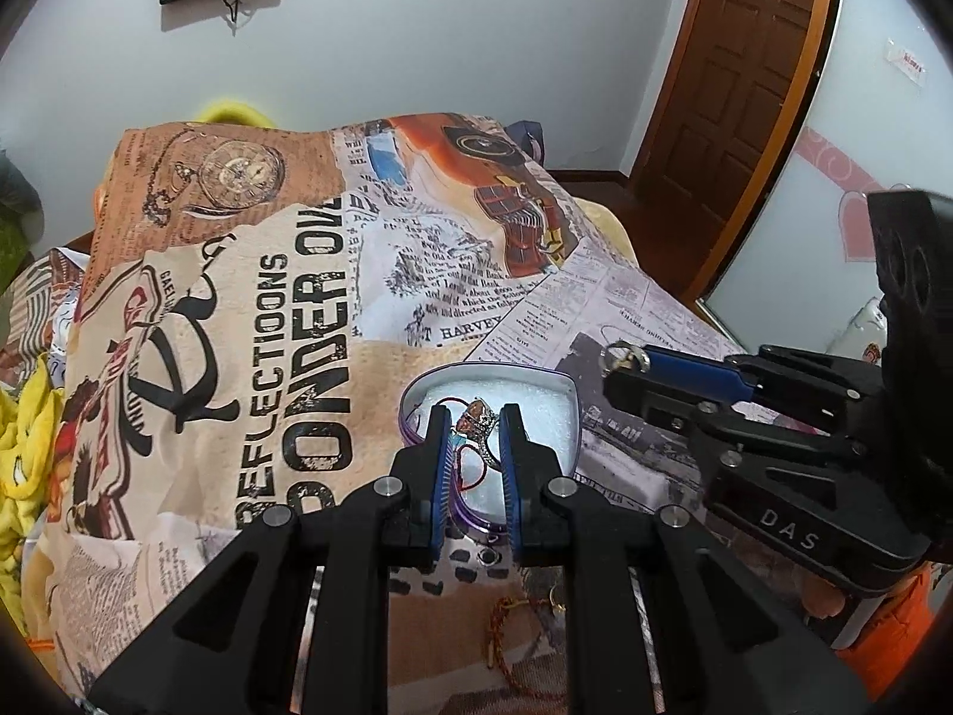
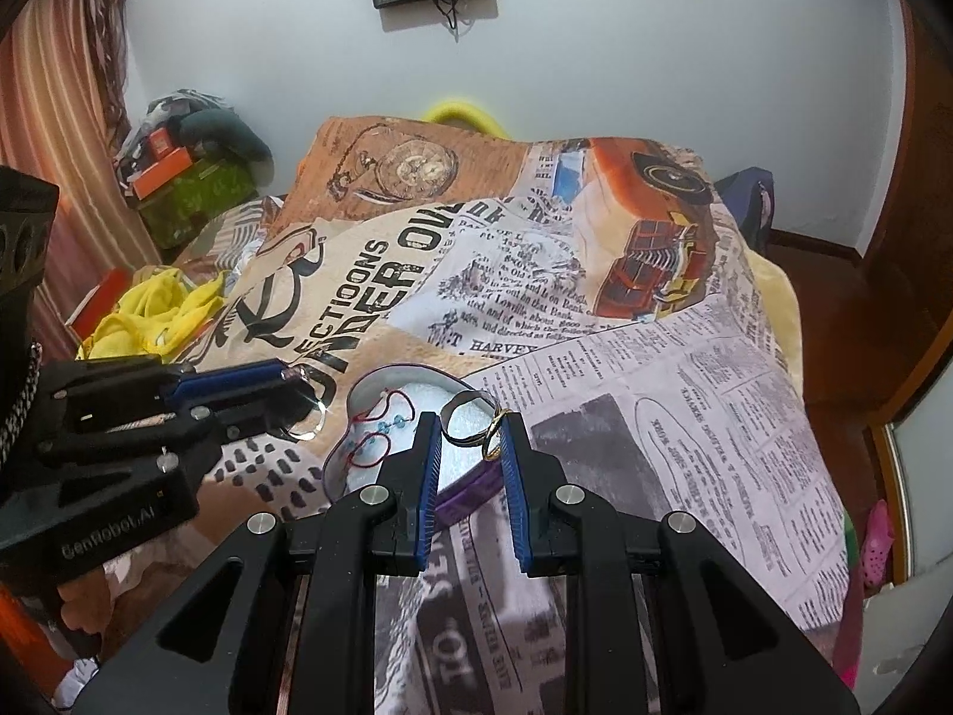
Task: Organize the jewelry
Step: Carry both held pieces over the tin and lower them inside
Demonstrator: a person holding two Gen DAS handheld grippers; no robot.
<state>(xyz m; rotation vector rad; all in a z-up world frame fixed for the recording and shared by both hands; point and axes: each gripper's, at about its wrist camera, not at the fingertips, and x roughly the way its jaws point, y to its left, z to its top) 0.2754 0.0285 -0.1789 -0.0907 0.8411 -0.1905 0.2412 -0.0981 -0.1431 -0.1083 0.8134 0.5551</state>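
Observation:
A purple heart-shaped tin with white foam lining lies on the printed bedspread; it also shows in the right wrist view. My left gripper is shut on a ring with an orange stone, held over the tin. My right gripper is shut on a silver ring with a gold ring beside it, above the tin. Red cord earrings with blue beads lie in the tin.
The bedspread covers an uneven bed. A small ring and a red braided cord lie in front of the tin. Yellow cloth is heaped left. A wooden door stands at the right.

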